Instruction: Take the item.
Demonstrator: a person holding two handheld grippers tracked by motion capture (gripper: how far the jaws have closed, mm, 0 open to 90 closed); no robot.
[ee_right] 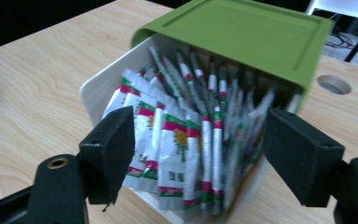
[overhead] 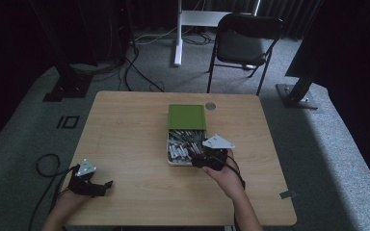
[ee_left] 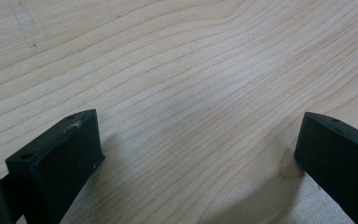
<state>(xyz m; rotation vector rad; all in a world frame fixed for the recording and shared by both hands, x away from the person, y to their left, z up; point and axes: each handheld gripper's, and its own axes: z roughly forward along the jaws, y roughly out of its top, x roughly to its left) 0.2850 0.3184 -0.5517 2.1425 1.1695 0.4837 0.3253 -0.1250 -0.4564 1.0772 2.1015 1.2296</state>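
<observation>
A white box (overhead: pixel 169 149) with a green lid (overhead: pixel 187 116) slid partway back lies at the middle of the wooden table (overhead: pixel 125 139). It holds several upright white sachets (ee_right: pixel 177 140) with red and green bands. My right gripper (overhead: pixel 201 159) hovers at the box's near right corner, open, its jaws straddling the sachets (overhead: pixel 180 147) in the right gripper view without touching them. My left gripper (overhead: pixel 103 186) rests low at the table's near left, open over bare wood (ee_left: pixel 191 93), nothing between its jaws.
A round cable hole (overhead: pixel 210 106) sits in the table just right of the lid. Beyond the table stand a black folding chair (overhead: pixel 243 43) and a white desk leg (overhead: pixel 178 33). A black cable (overhead: pixel 46 168) loops on the carpet at left.
</observation>
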